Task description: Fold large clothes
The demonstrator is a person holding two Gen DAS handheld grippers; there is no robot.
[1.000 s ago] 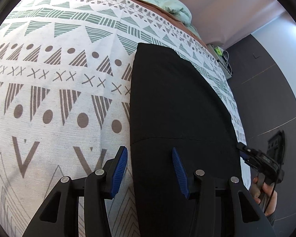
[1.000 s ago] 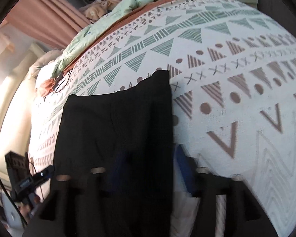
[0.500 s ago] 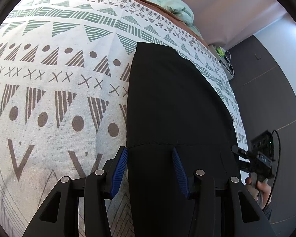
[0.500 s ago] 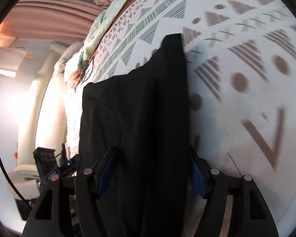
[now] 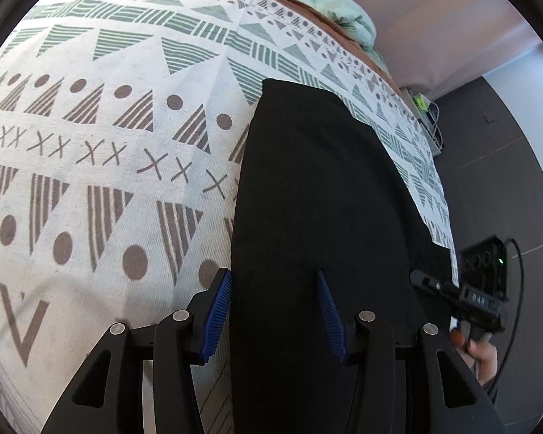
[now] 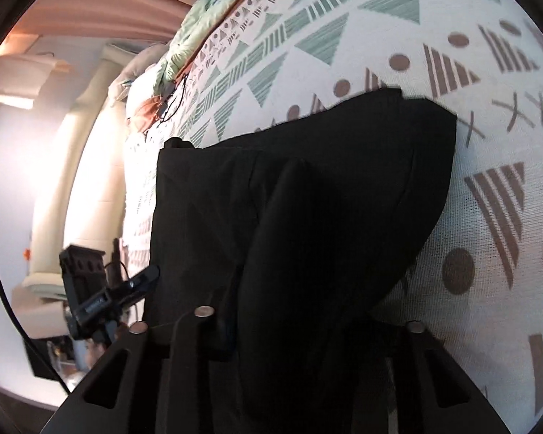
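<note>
Patterned white bedspread (image 5: 90, 181) carries the long black folded garment (image 5: 318, 199) near its edge. Left gripper (image 5: 273, 320) straddles the cloth half-open, ungripped; right gripper (image 6: 307, 332) has just been closing, its jaws bunching a raised fold. With one side pinched only, a lift would likely skew the fold or slip.

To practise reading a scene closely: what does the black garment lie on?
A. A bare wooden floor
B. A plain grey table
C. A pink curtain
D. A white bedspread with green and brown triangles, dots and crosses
D: in the left wrist view the black garment is spread flat on the patterned bedspread, whose triangles, dots and crosses show around its left and far edges.
</note>
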